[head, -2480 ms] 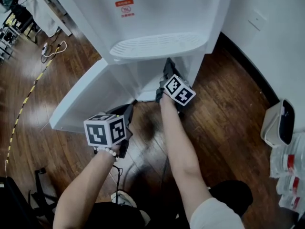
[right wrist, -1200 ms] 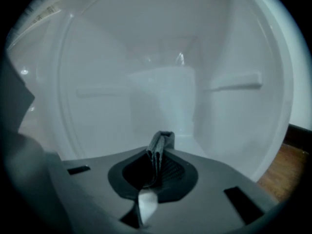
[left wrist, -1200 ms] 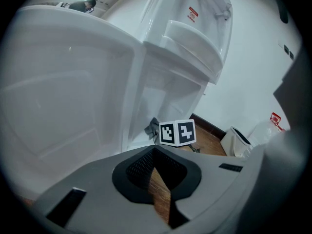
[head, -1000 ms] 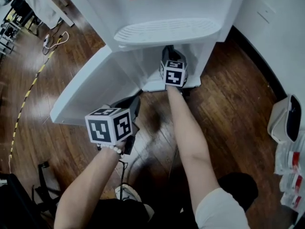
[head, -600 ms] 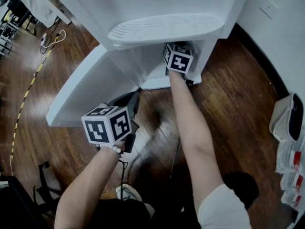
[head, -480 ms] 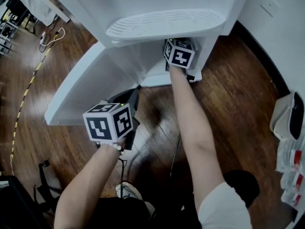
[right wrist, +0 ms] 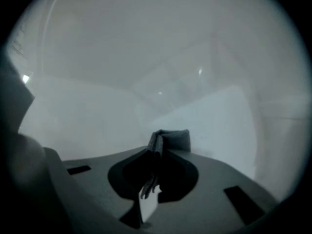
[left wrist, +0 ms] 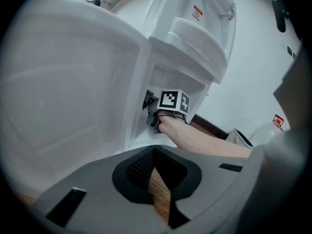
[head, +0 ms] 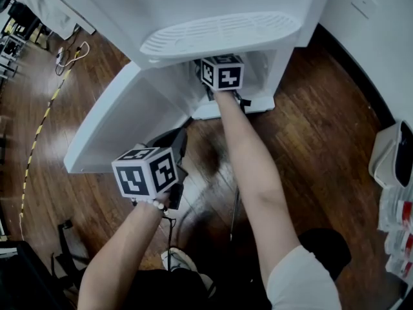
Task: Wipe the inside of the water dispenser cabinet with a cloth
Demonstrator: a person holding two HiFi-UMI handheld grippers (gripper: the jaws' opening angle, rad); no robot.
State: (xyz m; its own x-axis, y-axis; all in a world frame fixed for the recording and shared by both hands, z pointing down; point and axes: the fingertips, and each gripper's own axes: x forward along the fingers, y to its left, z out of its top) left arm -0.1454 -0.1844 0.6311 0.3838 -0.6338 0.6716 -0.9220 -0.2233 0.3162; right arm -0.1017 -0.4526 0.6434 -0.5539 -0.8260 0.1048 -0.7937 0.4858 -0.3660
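Cloth (right wrist: 174, 137), dark grey and folded, is clamped between the closed jaws of the right gripper (right wrist: 156, 151). That gripper and the person's forearm extend into the open lower cabinet (head: 258, 76) of a tall white plastic water dispenser (head: 213, 5). The cloth's end lies close to the pale inner wall (right wrist: 97, 72); whether it touches cannot be made out. The left gripper (left wrist: 155, 154) hangs outside, beside the swung-open white cabinet door (head: 116, 124) and above the dark wooden floor (head: 310, 128). Its jaws are together and empty.
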